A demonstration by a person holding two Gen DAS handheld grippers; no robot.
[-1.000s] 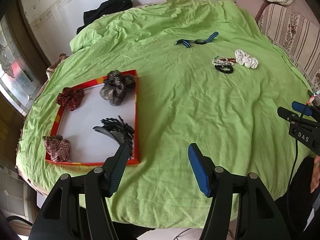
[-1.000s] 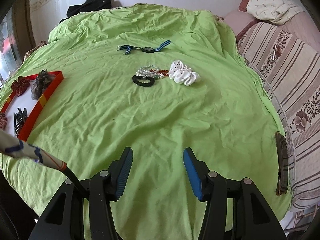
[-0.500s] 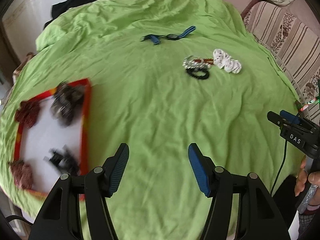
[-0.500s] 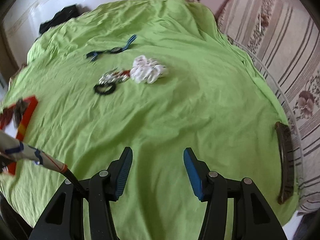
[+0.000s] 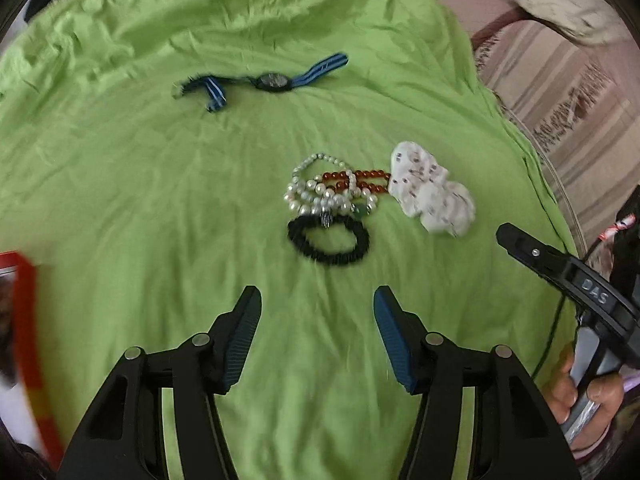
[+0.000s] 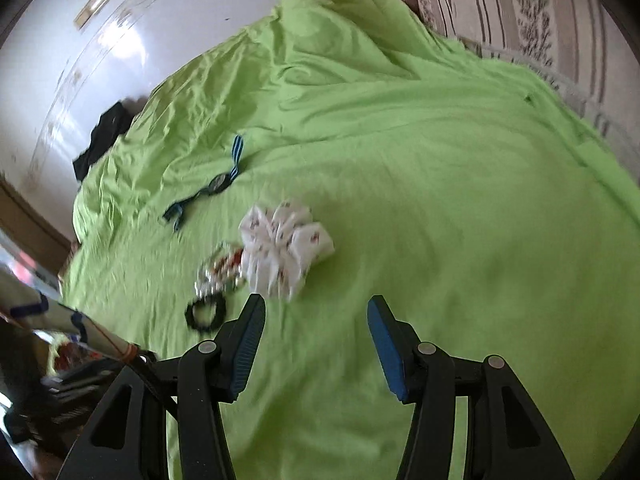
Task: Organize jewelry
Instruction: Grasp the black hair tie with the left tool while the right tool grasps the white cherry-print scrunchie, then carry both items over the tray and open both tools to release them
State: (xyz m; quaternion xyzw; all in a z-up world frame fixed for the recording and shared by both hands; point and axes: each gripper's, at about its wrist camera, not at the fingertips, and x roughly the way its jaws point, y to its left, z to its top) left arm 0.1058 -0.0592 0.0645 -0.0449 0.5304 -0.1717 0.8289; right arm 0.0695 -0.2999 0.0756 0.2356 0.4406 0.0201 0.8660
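Observation:
On the green sheet (image 5: 160,184) lie a black hair tie (image 5: 328,240), a heap of pearl and amber bead bracelets (image 5: 332,192), a white printed scrunchie (image 5: 432,196) and a blue-strapped watch (image 5: 272,80). My left gripper (image 5: 316,316) is open and empty, just short of the black hair tie. My right gripper (image 6: 316,320) is open and empty, close in front of the white scrunchie (image 6: 284,252); the bracelets (image 6: 220,272), hair tie (image 6: 206,314) and watch (image 6: 218,186) lie to its left. The right gripper also shows at the right edge of the left wrist view (image 5: 560,268).
A red-rimmed tray (image 5: 24,320) sits at the far left edge of the left wrist view. A striped sofa (image 5: 560,80) with a cushion borders the bed on the right. Dark clothing (image 6: 104,140) lies at the bed's far end by the wall.
Both grippers have moved forward toward the jewelry pile. The left view has swung right, leaving the tray at its edge. The right gripper has closed in on the white scrunchie.

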